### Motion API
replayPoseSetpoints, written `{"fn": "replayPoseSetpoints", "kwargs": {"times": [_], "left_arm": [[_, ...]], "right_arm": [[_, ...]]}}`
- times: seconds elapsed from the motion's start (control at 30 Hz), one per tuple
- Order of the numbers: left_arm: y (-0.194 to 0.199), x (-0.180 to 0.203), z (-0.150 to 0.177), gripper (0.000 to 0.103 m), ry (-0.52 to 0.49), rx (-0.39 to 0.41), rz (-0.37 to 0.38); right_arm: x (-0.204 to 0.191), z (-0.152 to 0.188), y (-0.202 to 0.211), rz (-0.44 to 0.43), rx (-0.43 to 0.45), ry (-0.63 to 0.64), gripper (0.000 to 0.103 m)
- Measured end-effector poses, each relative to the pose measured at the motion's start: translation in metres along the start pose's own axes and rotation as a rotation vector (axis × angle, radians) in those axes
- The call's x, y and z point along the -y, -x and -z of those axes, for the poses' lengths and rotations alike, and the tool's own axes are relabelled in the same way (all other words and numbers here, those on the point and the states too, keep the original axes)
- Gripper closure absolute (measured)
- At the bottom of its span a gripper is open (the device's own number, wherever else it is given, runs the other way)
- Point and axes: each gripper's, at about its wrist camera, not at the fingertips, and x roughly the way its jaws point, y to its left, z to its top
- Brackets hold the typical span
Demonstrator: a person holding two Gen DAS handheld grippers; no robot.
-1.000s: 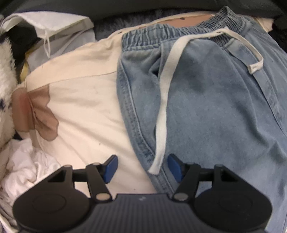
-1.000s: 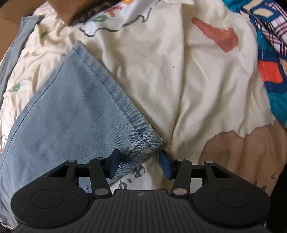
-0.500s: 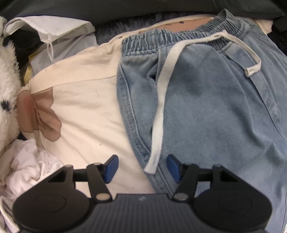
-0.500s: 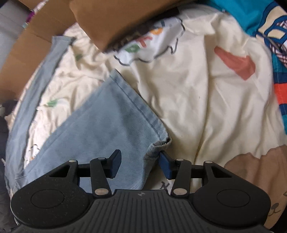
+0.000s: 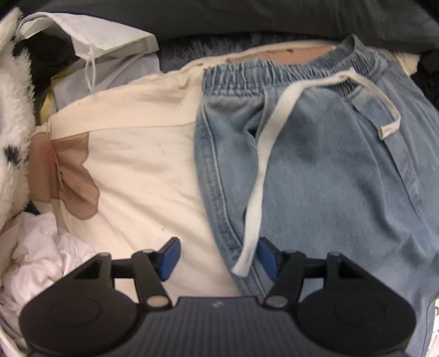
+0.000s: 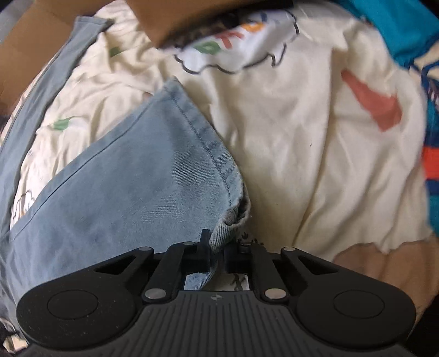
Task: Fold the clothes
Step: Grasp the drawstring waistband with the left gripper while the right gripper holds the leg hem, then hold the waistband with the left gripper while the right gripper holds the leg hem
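R gripper (image 6: 216,248) clamps tight on the hem corner of the jeans (image 6: 131,192), which lie spread over the cream sheet (image 6: 301,153). L gripper (image 5: 218,256) hangs w/ jaws apart above the side seam, drawstring (image 5: 258,192) end between its pads, nothing gripped.

a home, most likely a bedroom: a cream printed bedsheet (image 6: 315,142) spreads under everything, with a fluffy white spotted blanket (image 5: 12,131), crumpled white laundry (image 5: 35,247) and a bright patterned quilt (image 6: 430,137) heaped at its edges (brown cardboard (image 6: 170,19) sits alongside too).
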Motion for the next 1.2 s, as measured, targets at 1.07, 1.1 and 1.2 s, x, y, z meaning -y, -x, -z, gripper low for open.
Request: {"fn": "replayPoseSetpoints", "kwargs": {"times": [1.07, 1.1, 1.2], "left_arm": [[-0.012, -0.016, -0.014, 0.099, 0.184, 0.089, 0.129], [-0.008, -0.016, -0.016, 0.099, 0.171, 0.09, 0.112], [0.003, -0.018, -0.02, 0.099, 0.141, 0.087, 0.081]], "right_arm": [[-0.036, -0.017, 0.067, 0.08, 0.036, 0.106, 0.097], [-0.037, -0.017, 0.067, 0.087, 0.032, 0.113, 0.097], [-0.038, -0.013, 0.065, 0.113, 0.007, 0.141, 0.097]]}}
